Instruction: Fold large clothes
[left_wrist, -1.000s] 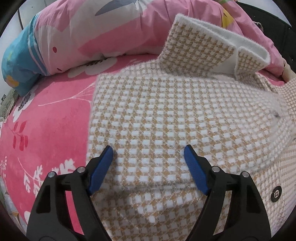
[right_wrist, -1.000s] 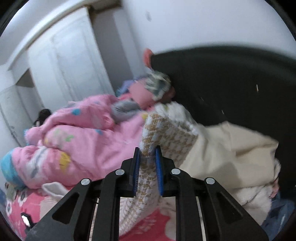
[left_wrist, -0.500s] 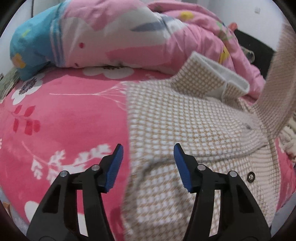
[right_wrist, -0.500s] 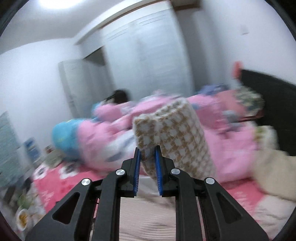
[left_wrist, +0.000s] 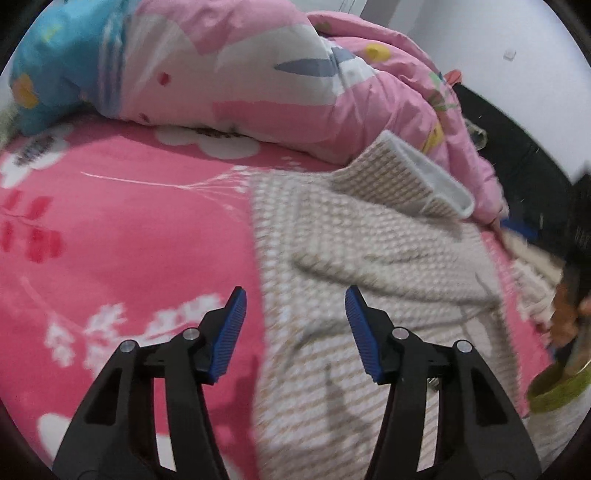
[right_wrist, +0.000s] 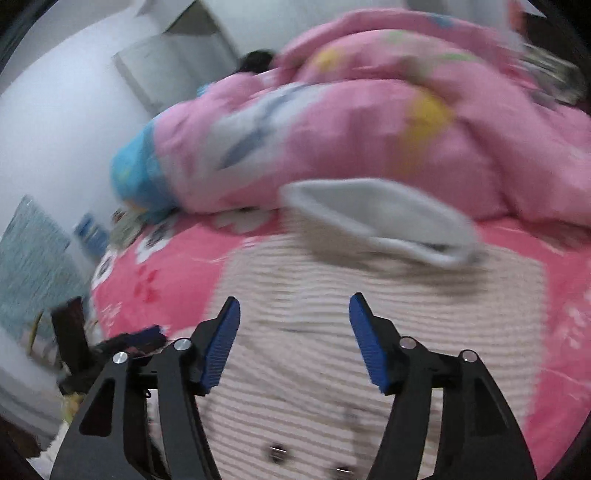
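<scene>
Your left gripper (left_wrist: 293, 328) has its jaws set moderately apart with nothing between the blue pads (left_wrist: 231, 334); they narrowed a moment ago and grip nothing. It points forward and down over the bed (left_wrist: 110, 240), and the left edge of the coat (left_wrist: 369, 258) runs up through the gap beneath the jaws, so one pad hangs over bare pink sheet and the other over checked cloth. The pads are clear of the fabric.

Your right gripper (right_wrist: 293, 339) has just let its jaws spread: they stand apart, empty, with the coat (right_wrist: 369, 314) lying below them and no cloth pinched. It also tilts forward and down, aimed across the middle of the garment. This view is smeared by motion, so whether the pads brush the cloth cannot be told.

The coat lies flat on the bed, tan-and-white check, with a sleeve folded across the body in a loose ridge. Its white-lined collar (left_wrist: 432, 177) stands up at the far end, just against the quilt (left_wrist: 258, 74). Dark buttons (right_wrist: 277, 450) show near the bottom of the right view.

Beyond the coat, the pink quilt is heaped along the far side of the bed, with a blue patch at its left end. At the right edge of the left view a hand (left_wrist: 569, 314) shows, blurred, beside the right gripper's body.
</scene>
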